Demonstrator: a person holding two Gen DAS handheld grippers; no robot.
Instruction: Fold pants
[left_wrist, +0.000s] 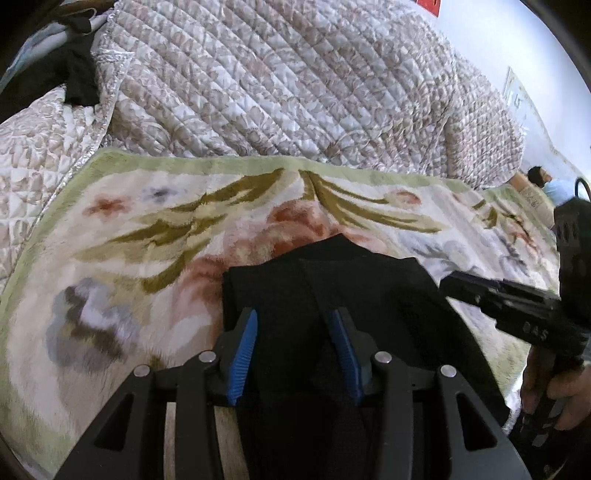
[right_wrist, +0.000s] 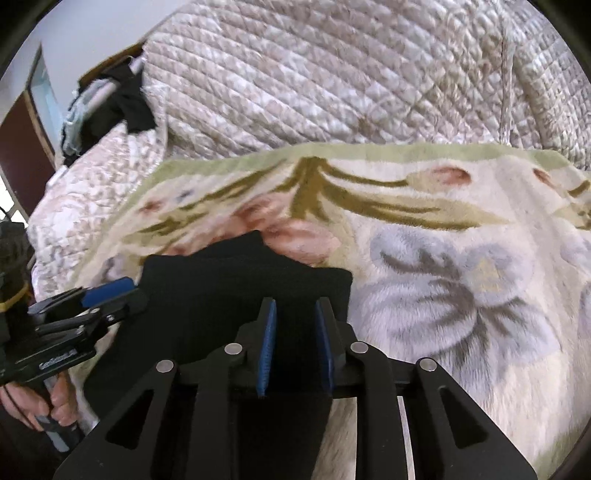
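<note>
Both grippers, left (left_wrist: 293, 325) and right (right_wrist: 294, 314), stand parted over black pants (left_wrist: 332, 280).

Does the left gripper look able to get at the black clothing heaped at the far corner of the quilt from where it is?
Probably not without moving: the left gripper sits low over the black pants on the floral blanket, and the dark clothing lies far off beyond the quilt. Nothing blocks the way; only distance.

Black pants (right_wrist: 236, 288) on floral blanket (right_wrist: 443, 258); right gripper (right_wrist: 294, 314) jaws parted above.
</note>
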